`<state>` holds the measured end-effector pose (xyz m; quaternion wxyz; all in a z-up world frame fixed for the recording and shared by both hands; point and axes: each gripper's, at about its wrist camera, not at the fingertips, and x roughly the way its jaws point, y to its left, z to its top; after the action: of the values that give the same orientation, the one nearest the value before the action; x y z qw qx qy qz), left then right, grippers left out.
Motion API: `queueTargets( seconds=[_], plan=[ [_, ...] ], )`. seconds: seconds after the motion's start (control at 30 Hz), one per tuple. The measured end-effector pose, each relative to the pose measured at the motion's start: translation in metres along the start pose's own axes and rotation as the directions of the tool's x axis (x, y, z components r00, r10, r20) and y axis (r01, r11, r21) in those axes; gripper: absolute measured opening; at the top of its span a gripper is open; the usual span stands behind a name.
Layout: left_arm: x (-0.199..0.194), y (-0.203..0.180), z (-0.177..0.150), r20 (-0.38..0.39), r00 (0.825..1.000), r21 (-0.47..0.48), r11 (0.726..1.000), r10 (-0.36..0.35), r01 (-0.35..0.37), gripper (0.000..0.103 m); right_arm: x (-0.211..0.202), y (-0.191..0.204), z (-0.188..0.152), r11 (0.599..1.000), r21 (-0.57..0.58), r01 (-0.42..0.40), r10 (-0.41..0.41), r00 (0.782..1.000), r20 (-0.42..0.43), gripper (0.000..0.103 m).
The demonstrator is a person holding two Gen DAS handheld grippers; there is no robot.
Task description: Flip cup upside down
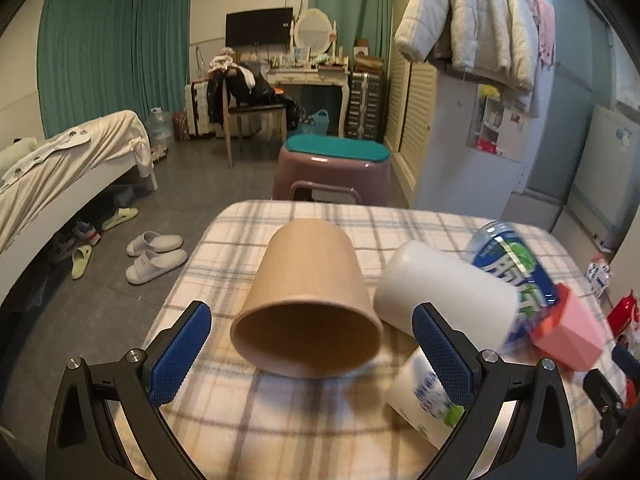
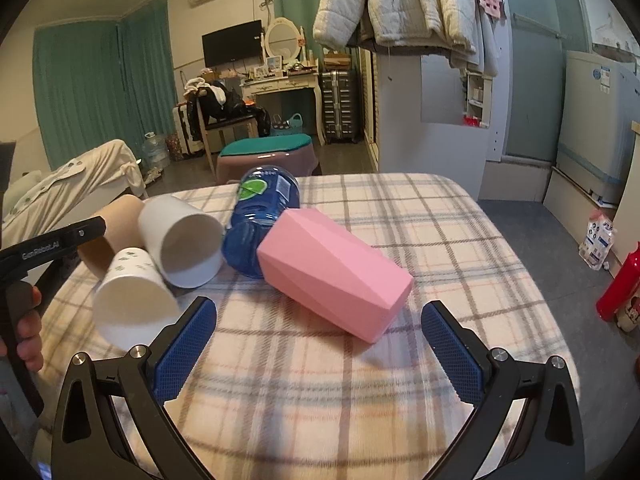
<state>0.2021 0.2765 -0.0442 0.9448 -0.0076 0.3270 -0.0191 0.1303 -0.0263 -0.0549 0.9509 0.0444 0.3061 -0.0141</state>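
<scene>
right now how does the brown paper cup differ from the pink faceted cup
The brown paper cup is round and smooth-walled; the pink faceted cup has flat angular sides. The brown cup lies in front of the left gripper, with its open mouth facing that camera. The pink one lies ahead of the right gripper, and its mouth is not visible. Both lie on their sides on the plaid tablecloth, ungrasped.

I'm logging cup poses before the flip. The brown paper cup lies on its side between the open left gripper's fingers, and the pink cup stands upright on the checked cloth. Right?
Not quite: the pink cup also lies on its side, as the right wrist view shows. The brown paper cup does lie sideways before the open left gripper, on the checked cloth.
</scene>
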Motion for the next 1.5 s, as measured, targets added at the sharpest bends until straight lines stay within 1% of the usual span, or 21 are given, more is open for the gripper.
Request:
queueTargets(
  seconds=[0.1, 0.17, 0.23, 0.27, 0.3, 0.4, 0.47, 0.63, 0.7, 0.93, 1.03, 1.17, 1.23, 1.4, 1.5],
  plan=[
    [0.015, 0.004, 0.002, -0.026, 1.000, -0.003, 1.000, -0.018, 0.018, 0.102, 0.010, -0.002, 0.002, 1.000, 0.010, 0.003, -0.003, 1.000, -0.010, 0.103],
    [0.019, 0.007, 0.003, -0.032, 0.999, -0.012, 1.000, -0.020, 0.020, 0.102, 0.015, -0.003, 0.002, 1.000, 0.012, 0.001, -0.001, 1.000, -0.016, 0.103],
    [0.022, 0.009, 0.004, -0.041, 0.998, -0.021, 0.999, -0.038, 0.038, 0.101, 0.020, -0.003, 0.002, 1.000, 0.011, 0.001, -0.001, 1.000, -0.023, 0.103],
    [0.023, 0.010, 0.004, -0.046, 0.998, -0.024, 0.999, -0.048, 0.047, 0.093, 0.022, -0.002, 0.002, 1.000, 0.009, 0.000, 0.000, 1.000, -0.025, 0.103],
    [0.025, 0.011, 0.004, -0.054, 0.997, -0.021, 0.998, -0.052, 0.051, 0.088, 0.023, -0.003, 0.002, 1.000, 0.008, 0.000, 0.001, 1.000, -0.026, 0.103],
    [0.022, 0.013, 0.005, -0.059, 0.997, -0.023, 0.998, -0.057, 0.056, 0.088, 0.023, -0.002, 0.002, 1.000, 0.008, 0.000, 0.001, 1.000, -0.020, 0.103],
    [0.015, 0.010, 0.005, -0.043, 0.998, -0.001, 0.999, -0.051, 0.051, 0.087, 0.021, -0.001, 0.002, 1.000, 0.007, 0.001, 0.000, 1.000, -0.013, 0.103],
    [-0.017, 0.012, -0.001, -0.006, 1.000, 0.017, 1.000, -0.026, 0.026, 0.087, 0.005, 0.000, 0.005, 1.000, 0.011, 0.005, -0.005, 1.000, 0.013, 0.103],
    [-0.032, 0.014, -0.011, -0.008, 1.000, 0.021, 1.000, -0.018, 0.018, 0.087, -0.005, 0.000, 0.006, 1.000, 0.012, 0.003, -0.003, 1.000, 0.029, 0.103],
    [-0.079, 0.016, -0.057, -0.030, 0.998, -0.024, 0.998, -0.051, 0.050, 0.087, -0.040, 0.011, 0.001, 1.000, -0.014, -0.019, 0.020, 0.998, 0.064, 0.103],
    [-0.087, 0.011, -0.071, -0.040, 0.997, -0.050, 0.997, -0.063, 0.060, 0.087, -0.051, 0.019, -0.005, 0.999, -0.039, -0.033, 0.036, 0.997, 0.066, 0.103],
    [-0.090, 0.005, -0.081, -0.043, 0.997, -0.048, 0.997, -0.071, 0.069, 0.087, -0.062, 0.031, -0.013, 0.996, -0.073, -0.054, 0.058, 0.997, 0.053, 0.103],
    [-0.089, 0.002, -0.082, -0.049, 0.997, -0.033, 0.997, -0.067, 0.065, 0.088, -0.066, 0.035, -0.016, 0.995, -0.084, -0.054, 0.059, 0.997, 0.052, 0.103],
    [-0.091, 0.000, -0.087, -0.031, 0.997, 0.001, 0.997, -0.076, 0.076, 0.090, -0.069, 0.042, -0.019, 0.995, -0.089, -0.049, 0.053, 0.998, 0.041, 0.103],
    [-0.093, 0.000, -0.089, -0.027, 0.996, 0.014, 0.996, -0.087, 0.088, 0.095, -0.070, 0.046, -0.017, 0.996, -0.083, -0.046, 0.050, 0.998, 0.039, 0.103]
  ],
)
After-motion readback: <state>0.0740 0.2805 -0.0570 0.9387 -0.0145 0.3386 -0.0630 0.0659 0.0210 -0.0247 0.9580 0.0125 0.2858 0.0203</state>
